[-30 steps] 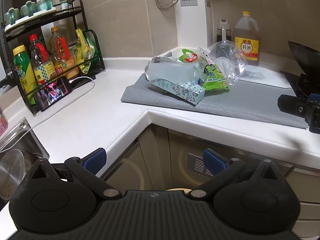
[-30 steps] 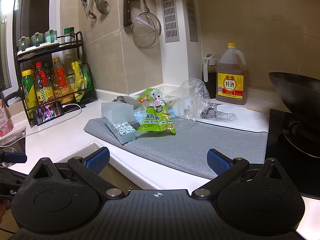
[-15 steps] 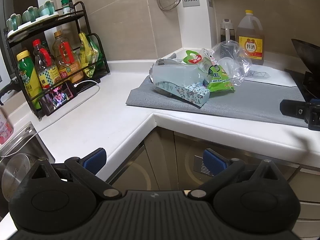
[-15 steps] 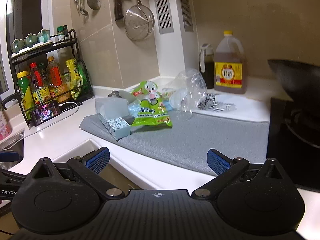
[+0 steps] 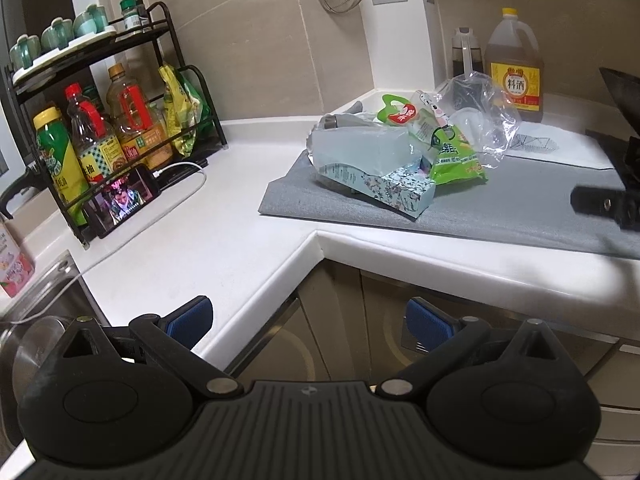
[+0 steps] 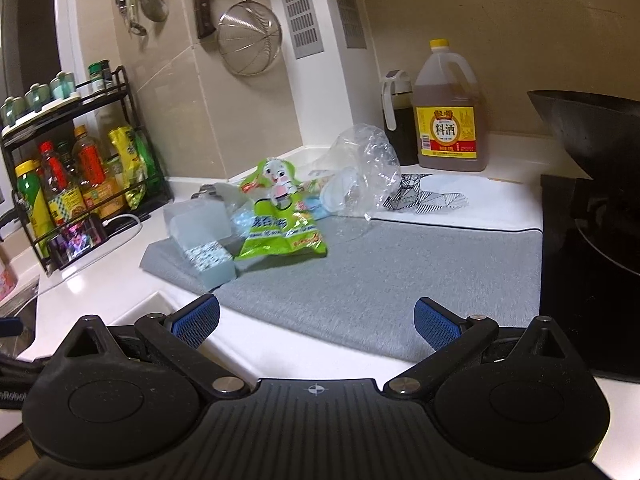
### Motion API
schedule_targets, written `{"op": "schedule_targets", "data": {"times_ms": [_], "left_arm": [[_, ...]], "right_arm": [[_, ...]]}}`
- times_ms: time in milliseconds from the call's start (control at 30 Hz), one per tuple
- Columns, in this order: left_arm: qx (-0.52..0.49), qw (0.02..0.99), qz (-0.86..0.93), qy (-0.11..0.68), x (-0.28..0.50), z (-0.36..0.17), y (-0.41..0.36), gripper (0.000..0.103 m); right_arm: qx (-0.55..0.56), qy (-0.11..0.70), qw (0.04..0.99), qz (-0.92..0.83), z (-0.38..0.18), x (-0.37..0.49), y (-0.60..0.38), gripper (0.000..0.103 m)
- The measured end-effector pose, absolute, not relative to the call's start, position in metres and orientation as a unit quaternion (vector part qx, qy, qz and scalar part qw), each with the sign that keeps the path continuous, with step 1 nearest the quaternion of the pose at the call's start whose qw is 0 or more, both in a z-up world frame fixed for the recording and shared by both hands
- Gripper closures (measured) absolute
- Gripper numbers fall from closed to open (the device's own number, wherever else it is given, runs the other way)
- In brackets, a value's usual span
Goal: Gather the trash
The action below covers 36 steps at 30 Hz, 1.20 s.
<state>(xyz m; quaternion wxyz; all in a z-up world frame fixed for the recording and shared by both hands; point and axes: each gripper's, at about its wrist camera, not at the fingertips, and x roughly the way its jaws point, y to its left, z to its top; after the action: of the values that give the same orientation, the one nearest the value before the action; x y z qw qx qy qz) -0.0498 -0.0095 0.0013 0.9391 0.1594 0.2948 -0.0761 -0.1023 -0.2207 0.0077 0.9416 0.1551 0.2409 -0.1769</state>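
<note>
A heap of trash lies on a grey mat (image 5: 500,208) (image 6: 380,280) on the white corner counter: a pale blue tissue box (image 5: 372,168) (image 6: 204,236), a green snack bag (image 5: 456,156) (image 6: 280,228) and a crumpled clear plastic bag (image 5: 484,108) (image 6: 360,168). My left gripper (image 5: 308,318) is open and empty, held off the counter's inner corner, well short of the heap. My right gripper (image 6: 316,318) is open and empty over the mat's front edge. Its side shows at the right of the left wrist view (image 5: 608,204).
A black rack (image 5: 100,120) (image 6: 72,184) of bottles and a charging phone (image 5: 124,200) stand at the left. A cooking-wine jug (image 5: 514,68) (image 6: 448,120) stands behind the heap. A black wok (image 6: 592,128) sits on the stove (image 6: 580,272) at the right. A sink (image 5: 36,320) lies at the far left.
Both grippers have moved forward and nearer the counter, so the heap looks closer. Both stay open and empty.
</note>
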Motion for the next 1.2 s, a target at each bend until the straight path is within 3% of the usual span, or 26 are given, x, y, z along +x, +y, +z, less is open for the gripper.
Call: {"op": "schedule_targets", "data": {"times_ms": [1200], "left_arm": [[0.186, 0.922, -0.036, 0.339, -0.01, -0.018, -0.018, 0.0]], "right_arm": [[0.14, 0.207, 0.94, -0.232, 0.006, -0.009, -0.292, 0.0]]}}
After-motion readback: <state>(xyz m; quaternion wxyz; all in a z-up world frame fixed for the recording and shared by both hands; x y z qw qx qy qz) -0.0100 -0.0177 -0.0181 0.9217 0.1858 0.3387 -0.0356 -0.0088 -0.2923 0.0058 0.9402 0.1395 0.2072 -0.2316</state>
